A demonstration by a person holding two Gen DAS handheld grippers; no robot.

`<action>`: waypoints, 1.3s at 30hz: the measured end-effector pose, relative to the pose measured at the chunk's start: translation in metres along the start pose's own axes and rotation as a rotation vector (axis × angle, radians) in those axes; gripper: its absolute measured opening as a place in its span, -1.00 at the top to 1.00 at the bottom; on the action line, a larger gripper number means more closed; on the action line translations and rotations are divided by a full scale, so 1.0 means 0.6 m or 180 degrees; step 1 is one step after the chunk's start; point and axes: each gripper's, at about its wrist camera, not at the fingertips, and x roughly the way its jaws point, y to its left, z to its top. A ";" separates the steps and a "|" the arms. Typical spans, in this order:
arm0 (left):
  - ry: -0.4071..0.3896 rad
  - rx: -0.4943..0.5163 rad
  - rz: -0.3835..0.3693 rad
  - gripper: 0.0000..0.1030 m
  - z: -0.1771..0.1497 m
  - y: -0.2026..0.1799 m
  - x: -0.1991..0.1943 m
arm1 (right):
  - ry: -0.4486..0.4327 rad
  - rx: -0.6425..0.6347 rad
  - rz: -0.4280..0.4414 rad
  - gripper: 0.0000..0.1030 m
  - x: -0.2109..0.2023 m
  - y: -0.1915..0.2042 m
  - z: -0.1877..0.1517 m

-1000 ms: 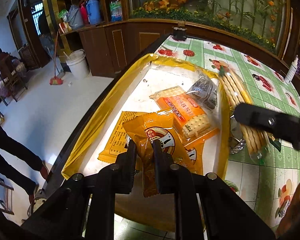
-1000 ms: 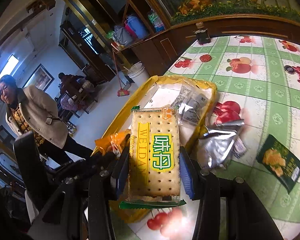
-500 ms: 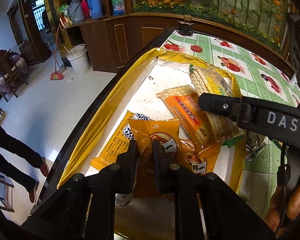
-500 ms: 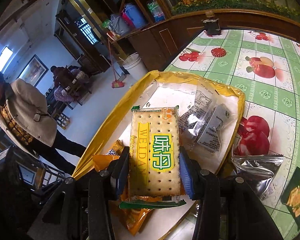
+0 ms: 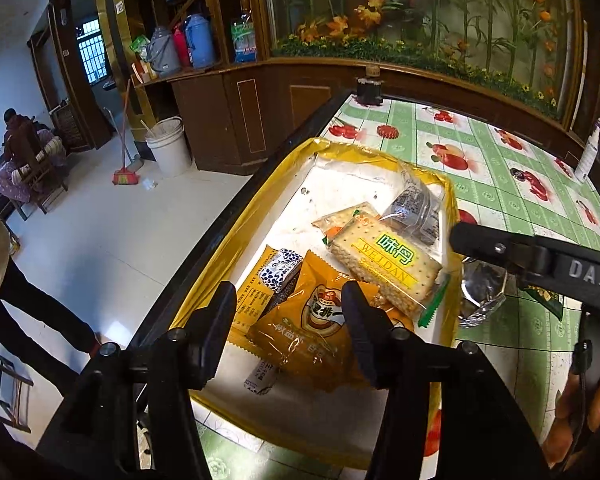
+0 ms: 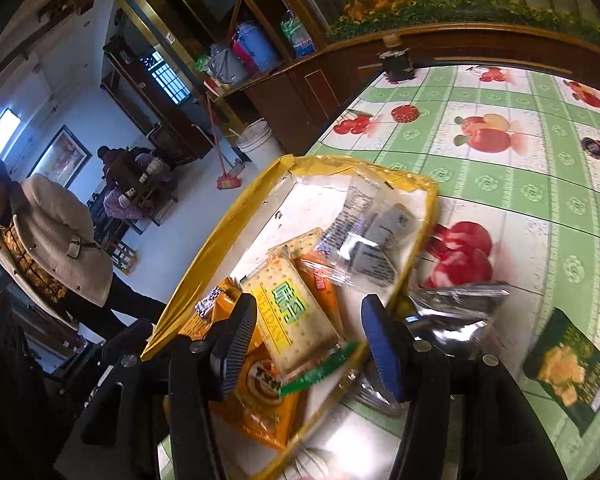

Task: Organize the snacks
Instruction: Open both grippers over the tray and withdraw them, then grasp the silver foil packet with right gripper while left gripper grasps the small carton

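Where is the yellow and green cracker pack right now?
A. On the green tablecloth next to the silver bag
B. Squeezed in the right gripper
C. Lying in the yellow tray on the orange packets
C: the cracker pack lies loose in the yellow tray across the orange packets, and the right gripper stands open above it.

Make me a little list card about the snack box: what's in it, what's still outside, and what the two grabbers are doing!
Box: yellow-rimmed tray at the table's edge
In the box: WEIDAN cracker pack, orange snack bag, clear wrapper, small blue-dotted packet
Still outside: silver foil packet, dark green snack bag, both on the fruit-print tablecloth
Left gripper: just opened, over the orange snack bag, not pressing it
Right gripper: just opened, cracker pack lying in the tray below it
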 end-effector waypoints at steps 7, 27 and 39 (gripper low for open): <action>-0.0129 0.0046 -0.0036 -0.04 -0.006 -0.017 -0.037 | -0.0188 0.0109 -0.0045 -0.26 -0.090 -0.034 -0.039; -0.0064 0.0721 -0.1030 -0.09 -0.090 -0.190 -0.141 | -0.0631 0.0415 -0.0819 -0.36 -0.399 -0.168 -0.268; 0.0091 0.1175 -0.1386 -0.09 -0.143 -0.284 -0.171 | -0.0594 0.0605 -0.1003 -0.39 -0.449 -0.210 -0.351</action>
